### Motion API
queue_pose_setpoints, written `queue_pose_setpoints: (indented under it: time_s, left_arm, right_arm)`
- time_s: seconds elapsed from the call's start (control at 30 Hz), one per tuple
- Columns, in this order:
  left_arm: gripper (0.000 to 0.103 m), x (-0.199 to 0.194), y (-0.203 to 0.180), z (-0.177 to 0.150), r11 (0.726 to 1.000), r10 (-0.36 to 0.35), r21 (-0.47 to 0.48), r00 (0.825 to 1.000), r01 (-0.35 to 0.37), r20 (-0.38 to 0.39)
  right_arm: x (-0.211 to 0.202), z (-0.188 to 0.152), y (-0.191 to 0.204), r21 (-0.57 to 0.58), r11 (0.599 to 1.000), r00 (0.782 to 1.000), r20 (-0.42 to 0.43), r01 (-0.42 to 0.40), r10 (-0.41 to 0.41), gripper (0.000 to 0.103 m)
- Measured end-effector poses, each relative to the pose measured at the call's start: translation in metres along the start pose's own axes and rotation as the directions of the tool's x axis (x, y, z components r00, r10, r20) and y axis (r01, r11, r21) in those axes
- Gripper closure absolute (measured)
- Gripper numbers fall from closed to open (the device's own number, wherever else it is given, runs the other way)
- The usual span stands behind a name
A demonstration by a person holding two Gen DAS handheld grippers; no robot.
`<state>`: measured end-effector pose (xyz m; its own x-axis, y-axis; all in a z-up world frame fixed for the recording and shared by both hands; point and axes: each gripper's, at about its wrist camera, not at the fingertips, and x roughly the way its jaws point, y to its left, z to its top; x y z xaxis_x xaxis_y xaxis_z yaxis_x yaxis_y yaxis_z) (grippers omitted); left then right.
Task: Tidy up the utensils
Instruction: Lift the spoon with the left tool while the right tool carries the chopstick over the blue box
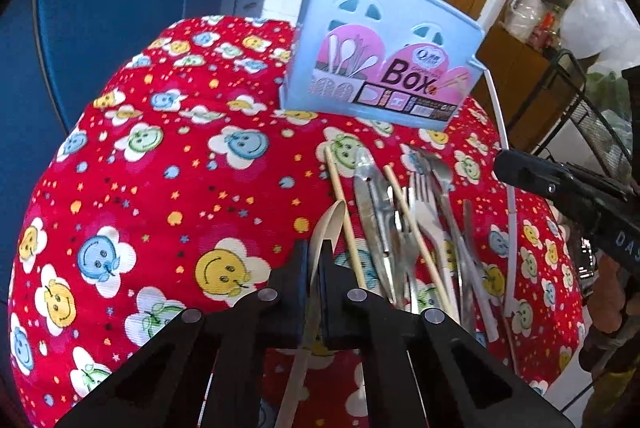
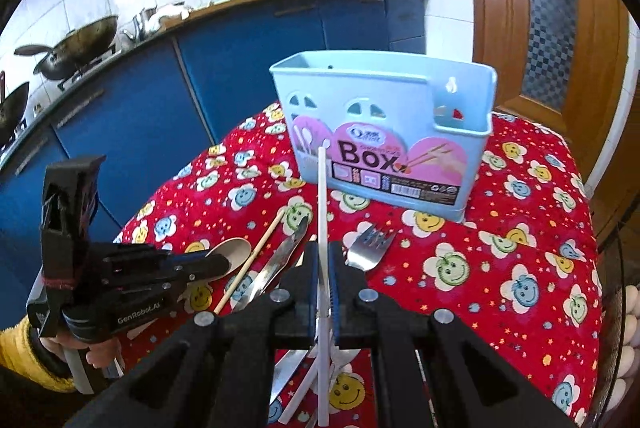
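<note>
The left tool [image 1: 314, 260] is sitting closed on a pale wooden spoon [image 1: 326, 228], its bowl poking up between the pads. The right tool [image 2: 322, 260] is clamping a white chopstick [image 2: 322, 212], which is standing nearly upright past the fingertips. On the left tool's body, seen from the right wrist view, white lettering is reading "GenRobot.AI". The rest of the utensils [image 1: 404, 220], namely knives, forks, a metal spoon and bamboo chopsticks, are lying in a loose pile on the red smiley-print cloth covering the tabletop [image 1: 160, 188], toward its near right side. Beyond them, near the far edge, a light blue utensil holder [image 2: 384, 132] is standing upright, its pink label showing "Box" in large dark letters; the smaller print is too blurred to read.
</note>
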<state>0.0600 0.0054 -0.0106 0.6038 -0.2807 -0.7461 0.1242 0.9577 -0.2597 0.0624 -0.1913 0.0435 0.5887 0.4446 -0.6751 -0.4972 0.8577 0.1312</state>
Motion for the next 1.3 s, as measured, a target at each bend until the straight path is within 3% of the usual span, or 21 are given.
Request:
queue_pose_setpoints:
  time_s: [0.23,0.33,0.87,1.17,1.3]
  left_arm:
    - [0.098,-0.013,-0.006,0.003,1.0,-0.014,0.02,0.998,0.013,0.053]
    - [0.098,-0.02,-0.003,0.01,0.998,-0.066,-0.017,0.996,0.067,0.065]
    - [0.098,-0.047,-0.01,0.068,0.986,-0.154,-0.029,0.968,0.163,0.198]
    - [0.098,-0.059,-0.014,0.122,0.979,-0.192,-0.019,0.942,0.205,0.277]
    - [0.098,-0.064,-0.021,0.147,0.975,-0.209,-0.006,0.922,0.223,0.325]
  right_arm:
    - [-0.016,0.004,-0.009,0.058,0.998,0.998,0.063,0.012,-0.016,0.097]
    - [-0.024,0.006,-0.013,0.081,0.997,0.995,0.095,0.011,-0.019,0.097]
    - [-0.049,0.029,-0.035,0.142,0.989,0.976,0.208,0.035,-0.064,0.097]
    - [-0.058,0.053,-0.046,0.148,0.988,0.965,0.246,0.05,-0.086,0.097]
    - [-0.064,0.063,-0.05,0.144,0.988,0.96,0.264,0.061,-0.097,0.097]
